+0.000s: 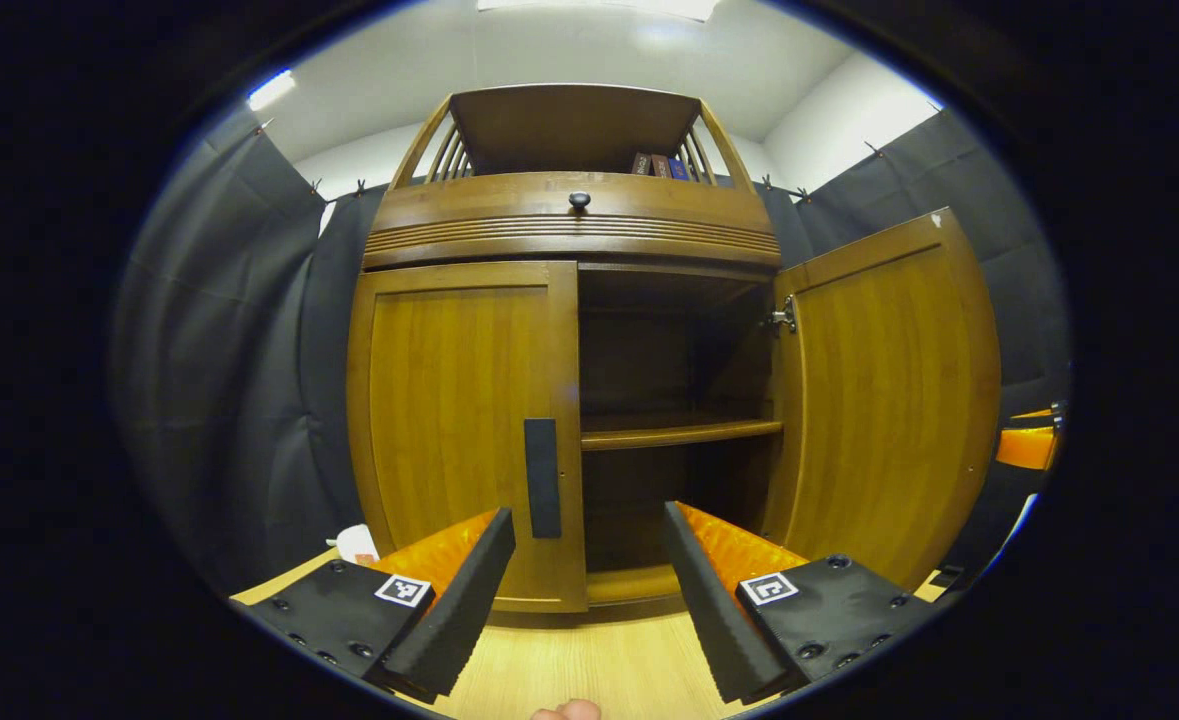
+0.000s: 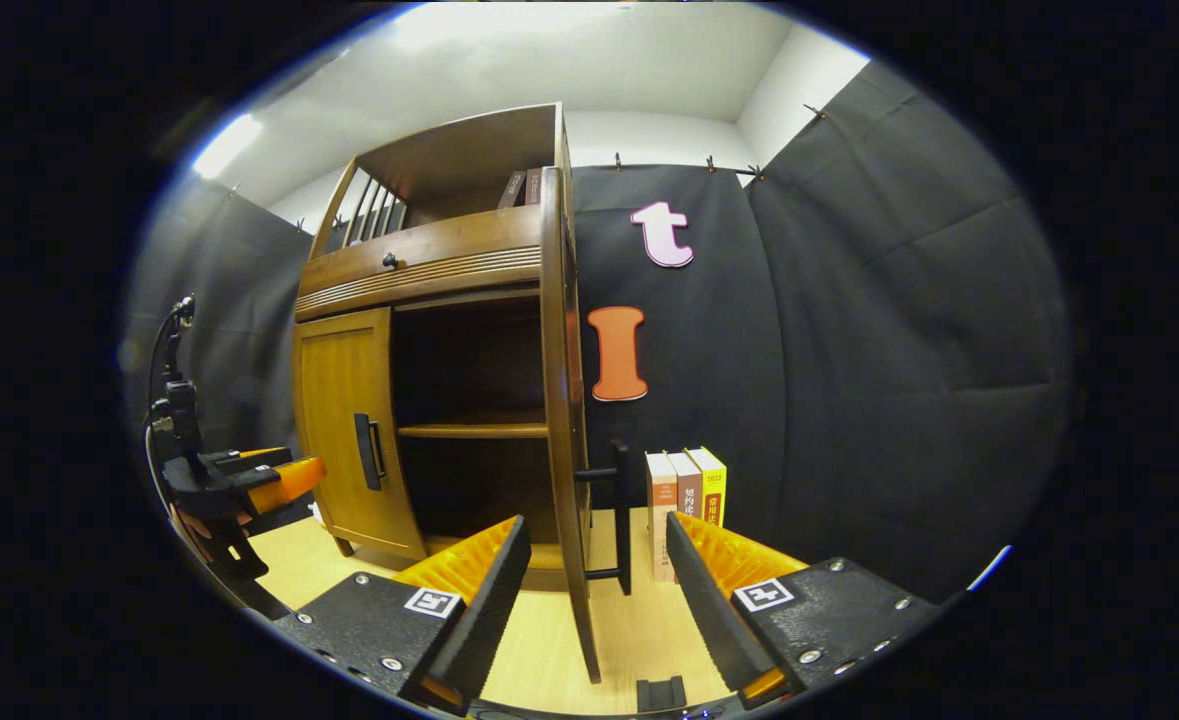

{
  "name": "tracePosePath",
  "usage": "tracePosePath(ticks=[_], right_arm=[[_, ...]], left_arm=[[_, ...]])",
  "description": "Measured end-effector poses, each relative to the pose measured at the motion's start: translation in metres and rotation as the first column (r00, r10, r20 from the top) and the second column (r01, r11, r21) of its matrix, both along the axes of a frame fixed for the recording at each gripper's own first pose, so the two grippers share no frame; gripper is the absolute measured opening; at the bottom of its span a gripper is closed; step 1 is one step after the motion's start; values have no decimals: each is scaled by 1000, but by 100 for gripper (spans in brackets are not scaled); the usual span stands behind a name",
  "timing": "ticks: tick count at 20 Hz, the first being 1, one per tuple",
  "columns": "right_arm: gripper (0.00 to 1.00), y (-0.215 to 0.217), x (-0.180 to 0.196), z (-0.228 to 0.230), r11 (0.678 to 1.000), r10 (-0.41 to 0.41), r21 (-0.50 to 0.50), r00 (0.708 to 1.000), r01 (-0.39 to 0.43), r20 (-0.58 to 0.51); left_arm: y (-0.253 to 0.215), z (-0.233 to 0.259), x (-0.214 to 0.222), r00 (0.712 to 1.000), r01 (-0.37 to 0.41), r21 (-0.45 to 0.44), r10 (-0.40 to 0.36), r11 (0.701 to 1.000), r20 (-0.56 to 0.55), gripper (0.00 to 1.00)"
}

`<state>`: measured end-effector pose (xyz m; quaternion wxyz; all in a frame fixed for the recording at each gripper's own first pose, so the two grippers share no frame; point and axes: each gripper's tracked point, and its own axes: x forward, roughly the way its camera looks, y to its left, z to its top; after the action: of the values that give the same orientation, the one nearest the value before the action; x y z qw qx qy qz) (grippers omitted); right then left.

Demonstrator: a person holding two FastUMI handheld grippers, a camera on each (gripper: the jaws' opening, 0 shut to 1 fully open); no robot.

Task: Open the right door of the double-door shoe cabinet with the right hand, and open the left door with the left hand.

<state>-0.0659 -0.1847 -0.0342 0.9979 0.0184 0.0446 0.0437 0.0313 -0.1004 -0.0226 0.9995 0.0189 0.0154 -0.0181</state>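
Note:
The wooden shoe cabinet (image 1: 569, 230) stands straight ahead in the left gripper view. Its left door (image 1: 459, 420) is closed, with a dark vertical handle (image 1: 541, 478) on its inner edge. Its right door (image 1: 889, 400) is swung wide open, baring a shelf (image 1: 679, 432). My left gripper (image 1: 589, 590) is open, a short way in front of the left door's handle. In the right gripper view the right door (image 2: 564, 420) is seen edge-on with its handle (image 2: 621, 520) just beyond my open right gripper (image 2: 594, 605). The left gripper (image 2: 249, 485) shows at far left.
Three upright books (image 2: 687, 510) stand on the light wooden floor (image 2: 639, 620) against the black cloth wall, right of the open door. Books also sit on the cabinet's top shelf (image 1: 659, 165). A small drawer knob (image 1: 578, 200) sits above the doors.

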Motion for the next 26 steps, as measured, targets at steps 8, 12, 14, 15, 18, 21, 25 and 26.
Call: tracePosePath(ticks=[8,12,14,15,18,21,25,26], right_arm=[[96,24,2,-1,996,13,-83,1000,-14,-11],[90,31,-4,4,996,12,-93,1000,-12,-1],[96,29,-2,8,994,-9,-106,1000,9,0],[96,26,-3,10,993,-20,-114,1000,20,1],[90,18,-8,15,992,-52,-119,999,51,-2],[90,13,-11,15,991,-71,-114,997,71,0],[90,14,-14,13,990,-70,-122,998,68,-7],[90,14,-15,12,990,-68,-128,998,66,-13]], left_arm=[[27,4,93,999,-46,94,45,995,13,96],[24,-22,128,998,-32,88,36,996,-48,97],[26,-33,141,997,-35,76,40,996,-63,100],[28,-36,147,997,-41,77,46,996,-65,100],[34,-44,160,995,-58,73,64,996,-74,95],[41,-48,171,995,-62,63,67,996,-80,100],[43,-51,174,994,-53,32,56,998,-89,76],[38,-53,174,995,-38,27,40,999,-91,68]])
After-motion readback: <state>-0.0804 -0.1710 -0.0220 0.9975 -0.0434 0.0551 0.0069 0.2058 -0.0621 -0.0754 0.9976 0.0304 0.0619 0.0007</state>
